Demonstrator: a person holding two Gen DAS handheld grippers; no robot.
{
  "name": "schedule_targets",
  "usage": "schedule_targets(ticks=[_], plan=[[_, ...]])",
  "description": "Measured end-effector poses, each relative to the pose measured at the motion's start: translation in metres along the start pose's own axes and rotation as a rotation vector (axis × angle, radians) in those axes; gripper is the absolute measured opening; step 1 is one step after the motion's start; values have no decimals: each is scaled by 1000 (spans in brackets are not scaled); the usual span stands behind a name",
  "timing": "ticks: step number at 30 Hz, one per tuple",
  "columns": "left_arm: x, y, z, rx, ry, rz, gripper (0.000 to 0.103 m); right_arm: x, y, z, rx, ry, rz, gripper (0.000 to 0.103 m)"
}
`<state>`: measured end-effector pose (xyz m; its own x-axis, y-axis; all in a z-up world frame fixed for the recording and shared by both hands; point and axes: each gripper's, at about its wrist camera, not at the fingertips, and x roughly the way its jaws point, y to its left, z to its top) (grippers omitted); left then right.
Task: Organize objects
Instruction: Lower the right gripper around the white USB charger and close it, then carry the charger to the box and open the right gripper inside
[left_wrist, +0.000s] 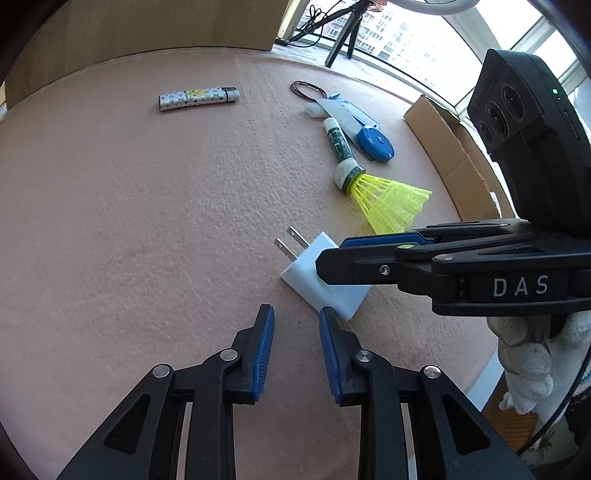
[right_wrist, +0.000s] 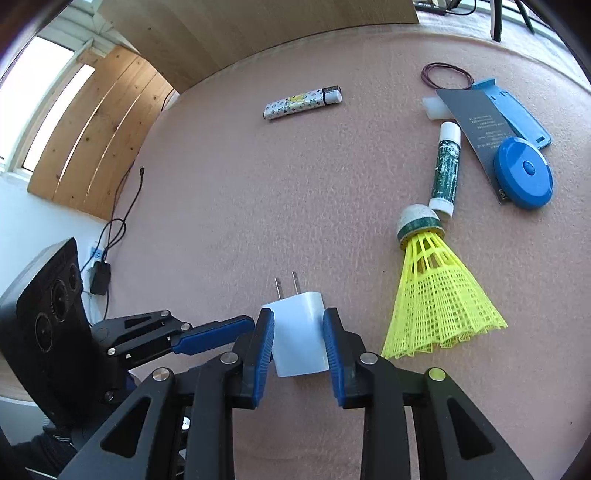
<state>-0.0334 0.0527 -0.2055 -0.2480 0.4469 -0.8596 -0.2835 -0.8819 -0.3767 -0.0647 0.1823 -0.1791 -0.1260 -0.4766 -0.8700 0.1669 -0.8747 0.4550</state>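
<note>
Right gripper (right_wrist: 299, 339) straddled the white charger (right_wrist: 297, 332), pads seemingly touching but grip uncertain; left gripper (left_wrist: 296, 332) hung released — shuttlecock (right_wrist: 436, 291), lighter (right_wrist: 302, 102) and cardboard box (left_wrist: 448, 155) looked untouched, sorting barely begun.

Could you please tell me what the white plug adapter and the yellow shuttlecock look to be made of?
The white plug adapter looks like smooth, slightly glossy moulded plastic with two metal prongs. The yellow shuttlecock has a moulded mesh skirt, probably nylon or plastic; its rounded whitish head with a green band may be cork or foam, which I cannot tell.

White plug charger (right_wrist: 299, 332) flat on pink mat (right_wrist: 258, 184).
</note>
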Motion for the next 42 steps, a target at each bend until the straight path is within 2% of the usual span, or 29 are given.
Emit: schedule_targets(ticks=[2,4,5,7,12,16,21,32,36,42], plan=[[-4,-1,-5,-17,1,-25,36,0,-4,-3,15,4,9,26],[-6,-8,-5,-12,2,-45,37,-3,-7,-7,30,-2,26,26],[-6,-13,-4,18,-7,-30,37,-3,-6,-7,29,0,31,26],[-3,-18,-2,57,-7,6,37,-2,-3,-9,7,3,13,26],[6,-14,-1,69,12,-15,33,0,1,-8,-19,-5,5,26],[5,-22,-3,111,21,23,33,0,4,-11,-35,-27,-17,26],[-3,-36,1,122,4,17,32,-8,4,-15,-43,-54,-38,26],[-19,-105,45,228,-76,-30,32,-81,-25,-20,4,-183,-91,26],[-10,-144,64,288,-98,-38,32,-116,-51,-19,41,-236,-104,26],[14,-200,98,323,-108,-100,32,-157,-95,-17,94,-297,-154,26]])
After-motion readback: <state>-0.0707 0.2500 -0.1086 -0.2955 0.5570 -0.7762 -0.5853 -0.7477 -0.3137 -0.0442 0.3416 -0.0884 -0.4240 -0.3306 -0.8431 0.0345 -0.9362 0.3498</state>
